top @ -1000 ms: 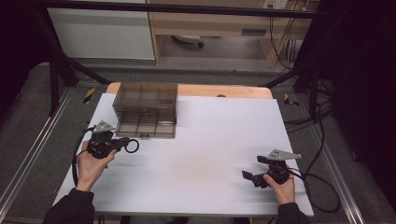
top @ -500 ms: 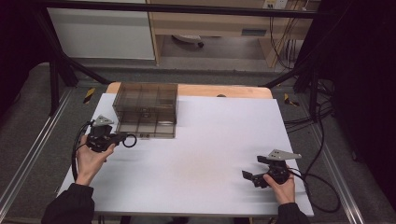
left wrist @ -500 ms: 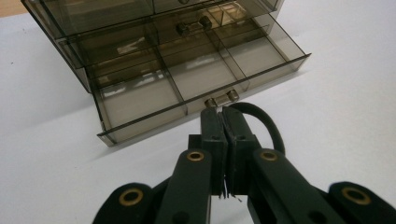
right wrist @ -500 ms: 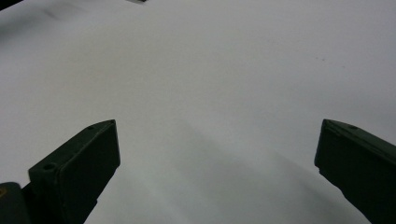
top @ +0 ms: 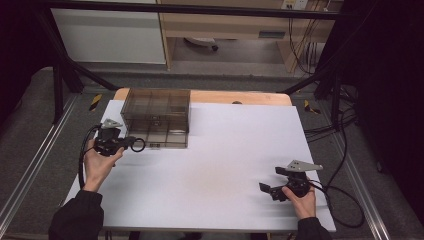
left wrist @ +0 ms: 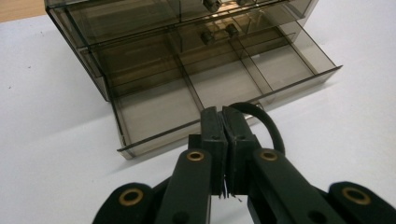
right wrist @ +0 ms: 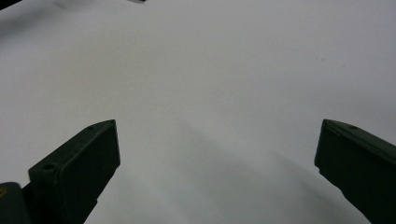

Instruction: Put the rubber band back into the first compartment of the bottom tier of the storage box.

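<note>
Left gripper [left wrist: 223, 140] fingers pressed together on a black ring [left wrist: 264, 122] just before the smoky drawer box's [top: 156, 116] open drawer [left wrist: 224, 91], right gripper [right wrist: 217, 158] fingers wide apart over bare white table [top: 220, 165].

Grey floor [top: 240, 80] surrounds a white table [top: 225, 165]; dim room.

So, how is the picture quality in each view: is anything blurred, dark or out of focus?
High view: the surroundings are dark, the white table is evenly lit, and the whole picture is slightly soft. Left gripper view: the smoky drawer box is sharp, with faint reflections. Right gripper view: the right gripper casts a soft grey shadow on the table, and its jaw edges look slightly blurred.
</note>
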Tool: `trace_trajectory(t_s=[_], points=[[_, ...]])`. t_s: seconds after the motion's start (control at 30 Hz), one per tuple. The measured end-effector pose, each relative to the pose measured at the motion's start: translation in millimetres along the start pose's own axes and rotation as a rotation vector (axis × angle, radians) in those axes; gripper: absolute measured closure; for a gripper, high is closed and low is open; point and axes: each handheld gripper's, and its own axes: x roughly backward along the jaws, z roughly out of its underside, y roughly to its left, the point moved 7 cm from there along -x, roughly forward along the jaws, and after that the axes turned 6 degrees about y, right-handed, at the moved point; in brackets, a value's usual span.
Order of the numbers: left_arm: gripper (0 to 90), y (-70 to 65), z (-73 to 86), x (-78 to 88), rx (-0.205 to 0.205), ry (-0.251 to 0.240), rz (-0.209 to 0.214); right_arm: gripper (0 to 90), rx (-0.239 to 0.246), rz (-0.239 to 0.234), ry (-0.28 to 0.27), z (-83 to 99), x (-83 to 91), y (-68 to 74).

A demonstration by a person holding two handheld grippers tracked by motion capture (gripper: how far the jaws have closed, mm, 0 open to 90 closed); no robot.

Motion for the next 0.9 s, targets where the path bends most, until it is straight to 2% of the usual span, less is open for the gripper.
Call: trace_trajectory(t_s=[0.1, 0.9], points=[[87.8, 1.5, -1.2, -1.9, 0.006, -0.002, 0.006, 0.7, 0.0, 0.0, 0.0, 0.0, 0.0, 0.0], [87.8, 20.9, -17.3, -17.3, 0.027, 0.006, -0.057, 0.7, 0.0, 0.0, 0.001, 0.1, -0.2, 0.2]])
